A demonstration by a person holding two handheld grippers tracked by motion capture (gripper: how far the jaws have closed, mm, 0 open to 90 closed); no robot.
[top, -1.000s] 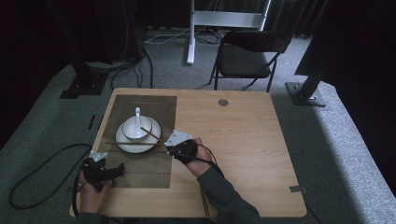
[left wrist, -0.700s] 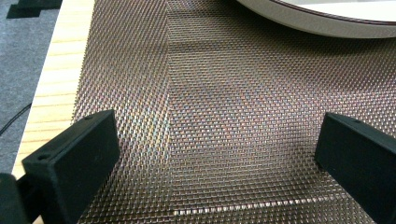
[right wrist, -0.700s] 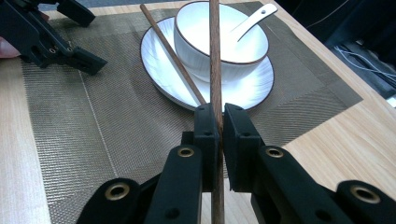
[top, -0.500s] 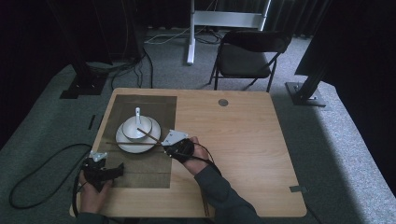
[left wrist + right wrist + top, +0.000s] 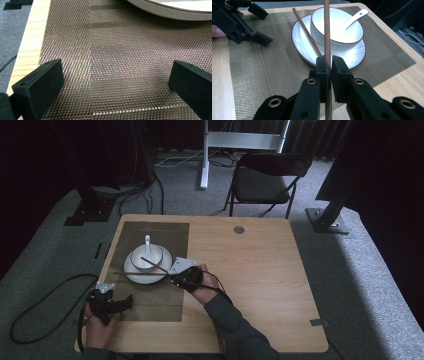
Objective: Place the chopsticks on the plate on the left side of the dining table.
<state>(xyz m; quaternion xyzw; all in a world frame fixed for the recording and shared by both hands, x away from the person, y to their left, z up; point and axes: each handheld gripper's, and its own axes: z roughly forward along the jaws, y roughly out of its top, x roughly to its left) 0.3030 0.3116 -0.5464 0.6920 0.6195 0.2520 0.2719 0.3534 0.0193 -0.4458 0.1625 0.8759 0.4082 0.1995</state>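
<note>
A wooden chopstick is held clamped between the closed jaws of the right gripper, its length running straight ahead of the jaws and over the white bowl. A second chopstick is seen lying across the plate just left of those jaws, with a white spoon resting in the bowl beyond. The left gripper is kept with jaws wide apart and empty above the woven placemat, the plate rim lying ahead of it. The step in hand is judged to be the laying of the chopstick; a steady lowering beside its partner is called for before the jaws are parted.
</note>
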